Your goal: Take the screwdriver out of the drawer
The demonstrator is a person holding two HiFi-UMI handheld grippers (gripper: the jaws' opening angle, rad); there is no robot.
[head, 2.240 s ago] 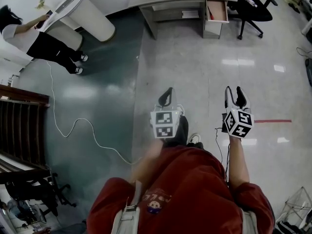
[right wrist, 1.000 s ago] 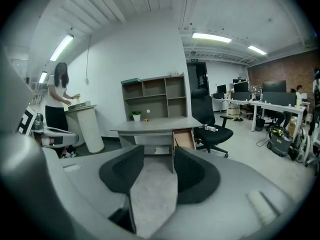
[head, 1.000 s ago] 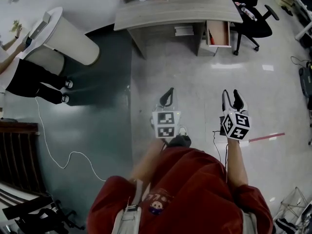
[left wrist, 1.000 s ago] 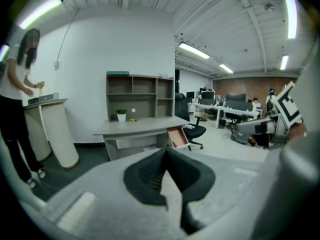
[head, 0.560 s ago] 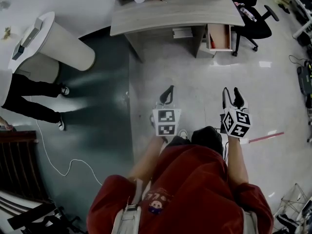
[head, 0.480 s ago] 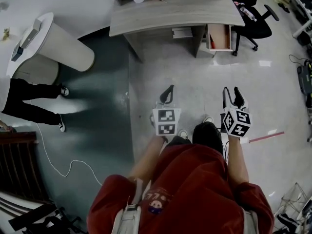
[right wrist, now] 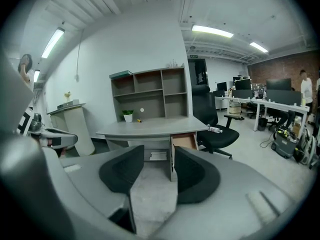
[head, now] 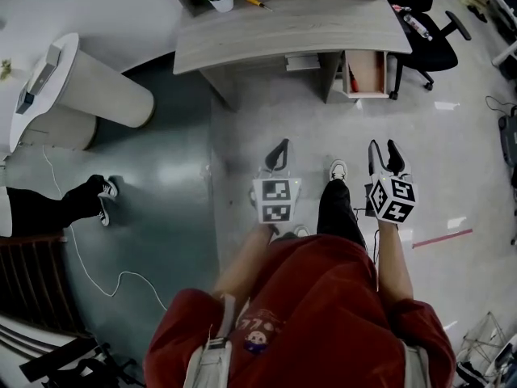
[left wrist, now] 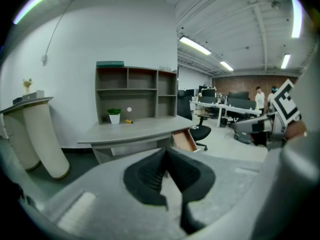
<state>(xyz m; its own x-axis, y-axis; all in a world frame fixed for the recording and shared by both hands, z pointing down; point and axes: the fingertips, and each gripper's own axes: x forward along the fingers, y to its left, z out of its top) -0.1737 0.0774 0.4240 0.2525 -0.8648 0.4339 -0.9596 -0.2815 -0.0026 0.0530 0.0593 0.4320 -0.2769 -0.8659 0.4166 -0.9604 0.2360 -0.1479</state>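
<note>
Both grippers are held out in front of the person, well short of the desk; the left gripper has its jaws pressed together on nothing; the right gripper has its jaws spread and empty. The drawer stands pulled out far ahead of the right gripper, a touch to its left, and ahead-right of the left one; a thin red thing along one side of it is probably the screwdriver, though too small to be sure. The step is the approach; best to walk up square to the drawer, hold the right jaws wide, and come down over the handle from above, clear of the office chair further right.
</note>
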